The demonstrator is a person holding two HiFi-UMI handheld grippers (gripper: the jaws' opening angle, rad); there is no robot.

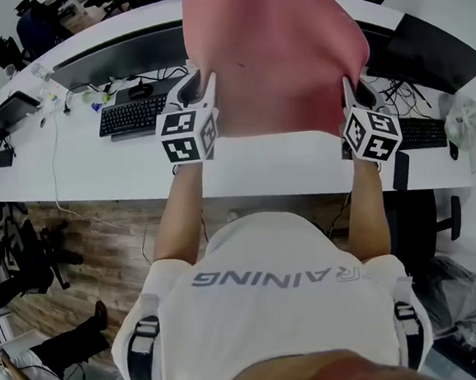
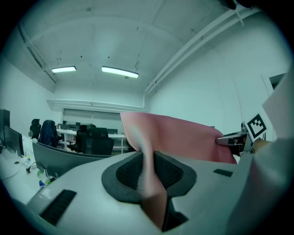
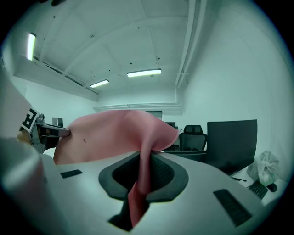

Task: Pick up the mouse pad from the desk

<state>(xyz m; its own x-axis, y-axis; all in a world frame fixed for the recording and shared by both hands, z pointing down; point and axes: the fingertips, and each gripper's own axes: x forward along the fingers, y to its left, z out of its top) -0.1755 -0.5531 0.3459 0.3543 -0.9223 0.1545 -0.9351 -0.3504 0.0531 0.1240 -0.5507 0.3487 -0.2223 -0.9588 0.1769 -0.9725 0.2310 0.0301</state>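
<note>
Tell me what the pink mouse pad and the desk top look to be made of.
Mouse pad: a thin, soft sheet, likely fabric or rubbery foam, matte pink. It bows and creases where the left gripper and right gripper pinch its edge. Desk: a hard, smooth white top, probably laminate, flat with a faint sheen.

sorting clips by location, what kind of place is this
Most likely an open-plan office: a long white desk carries a monitor and a keyboard, an office chair shows in the right gripper view, and strip lights run across the ceiling.
</note>
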